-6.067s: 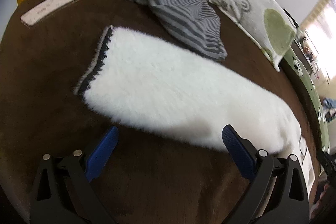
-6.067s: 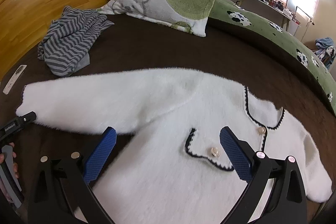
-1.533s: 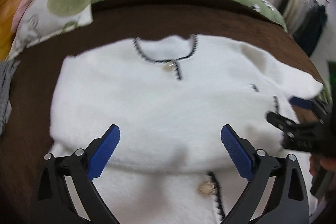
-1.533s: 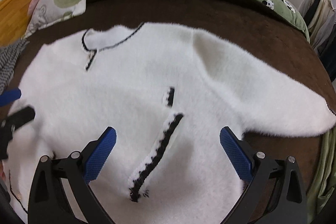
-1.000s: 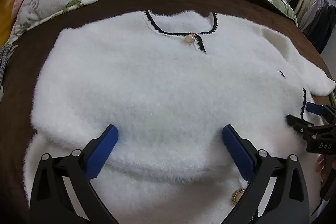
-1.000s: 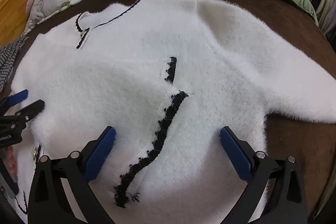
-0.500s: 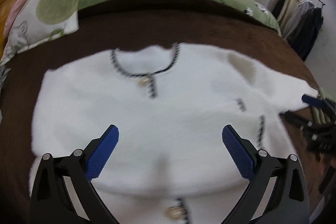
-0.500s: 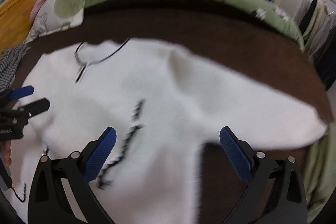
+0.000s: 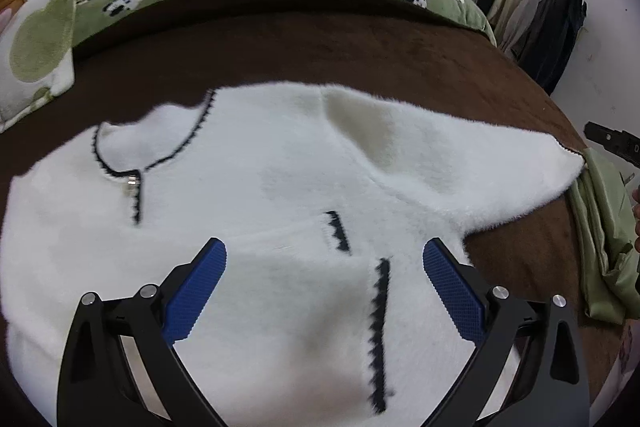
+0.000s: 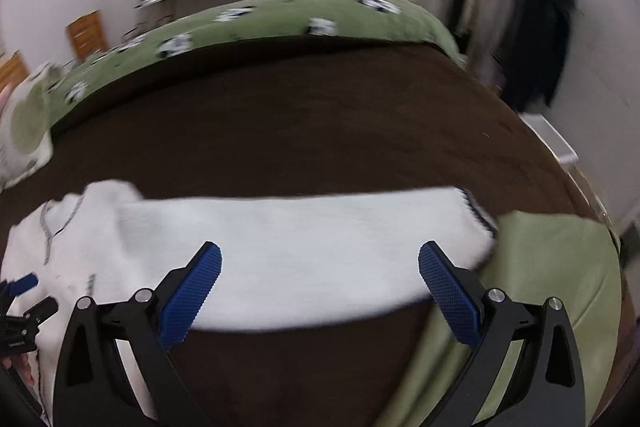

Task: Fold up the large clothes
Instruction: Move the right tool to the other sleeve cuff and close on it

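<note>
Lying flat: fluffy white cardigan (image 9: 280, 163), black trim, one sleeve (image 10: 304, 239) outstretched | both grippers' fingers wide, holding nothing

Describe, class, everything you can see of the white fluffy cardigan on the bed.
The white cardigan looks thick and furry, edged with black scalloped trim at the neckline and cuffs, with a pale button below the collar. It lies flat, front up, on the brown blanket. One sleeve is folded across its front; the other sleeve stretches sideways, its cuff reaching a green cloth. Neither open gripper touches it.
</note>
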